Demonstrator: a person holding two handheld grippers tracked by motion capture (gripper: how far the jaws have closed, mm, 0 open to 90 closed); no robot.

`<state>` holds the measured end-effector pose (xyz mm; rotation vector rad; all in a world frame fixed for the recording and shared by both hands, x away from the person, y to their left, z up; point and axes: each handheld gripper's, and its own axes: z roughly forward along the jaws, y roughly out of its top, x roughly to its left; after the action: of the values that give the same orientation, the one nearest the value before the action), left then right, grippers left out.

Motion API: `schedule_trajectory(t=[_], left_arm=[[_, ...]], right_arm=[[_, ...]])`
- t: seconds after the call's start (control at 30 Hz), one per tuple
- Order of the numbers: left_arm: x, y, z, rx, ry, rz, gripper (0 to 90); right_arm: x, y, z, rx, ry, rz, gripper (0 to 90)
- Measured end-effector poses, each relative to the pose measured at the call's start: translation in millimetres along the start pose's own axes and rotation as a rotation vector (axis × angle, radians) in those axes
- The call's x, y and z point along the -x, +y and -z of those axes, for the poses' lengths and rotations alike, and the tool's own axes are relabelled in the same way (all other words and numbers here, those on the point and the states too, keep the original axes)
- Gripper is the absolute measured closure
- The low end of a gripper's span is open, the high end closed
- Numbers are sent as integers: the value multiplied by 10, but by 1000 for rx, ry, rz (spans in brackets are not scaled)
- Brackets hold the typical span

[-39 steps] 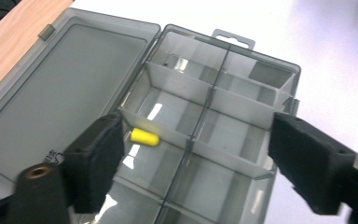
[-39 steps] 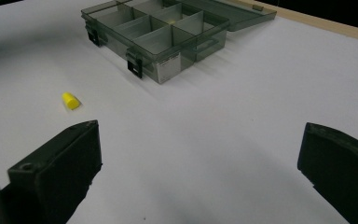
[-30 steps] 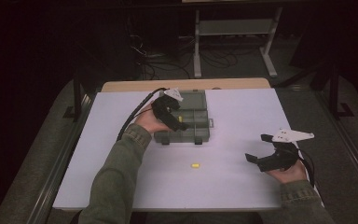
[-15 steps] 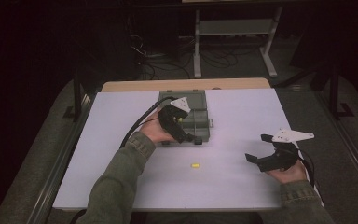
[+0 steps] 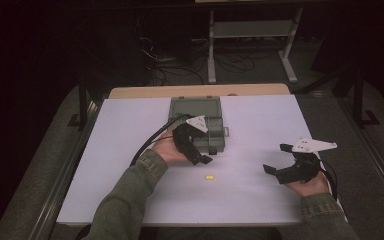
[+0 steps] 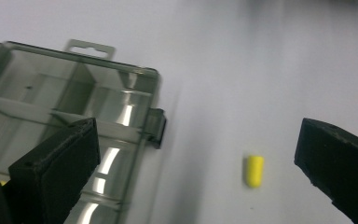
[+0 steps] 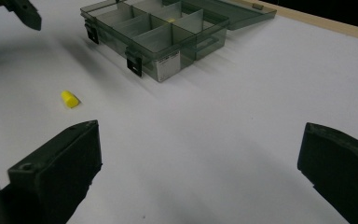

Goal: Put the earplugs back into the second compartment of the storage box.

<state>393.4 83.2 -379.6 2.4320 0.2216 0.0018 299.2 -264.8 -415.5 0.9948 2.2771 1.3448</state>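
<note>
The left gripper [image 5: 200,150] has come back from above the compartment box [image 5: 196,125] toward the person; a second ago it was over the middle of the box, and now it hangs at the near edge of it, with its jaws wide apart and nothing between them. In the left gripper view the small yellow piece [image 6: 254,171] lies on the white table [image 6: 261,56] between the two jaws, just beside the box latch [image 6: 155,127], so I judge that the gripper is lining up to pick this piece and then put it in a compartment. The piece is alone on the table, near the front of the box but not touching it. The right gripper [image 5: 285,160] rests at the right side, also open and empty, well apart from the piece, in the same place as before.
</note>
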Motion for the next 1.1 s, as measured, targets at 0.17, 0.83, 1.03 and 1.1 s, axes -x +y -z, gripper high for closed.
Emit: schedule_trajectory(t=[0.17,0.83,1.03,1.1], left_arm=[[86,-46,-55,-25,-20,-22,3],[320,-189,-193,-17,-88,-98,273],[355,-222,-282,-43,-114,-109,342],[364,-226,-314,-59,-118,-118,363]], right_arm=[[1,-1,-2,-1,-1,0,0],[-9,-2,-12,-9,-2,5,0],[-10,-4,-18,-12,-1,5,0],[-12,-4,-18,-11,0,7,0]])
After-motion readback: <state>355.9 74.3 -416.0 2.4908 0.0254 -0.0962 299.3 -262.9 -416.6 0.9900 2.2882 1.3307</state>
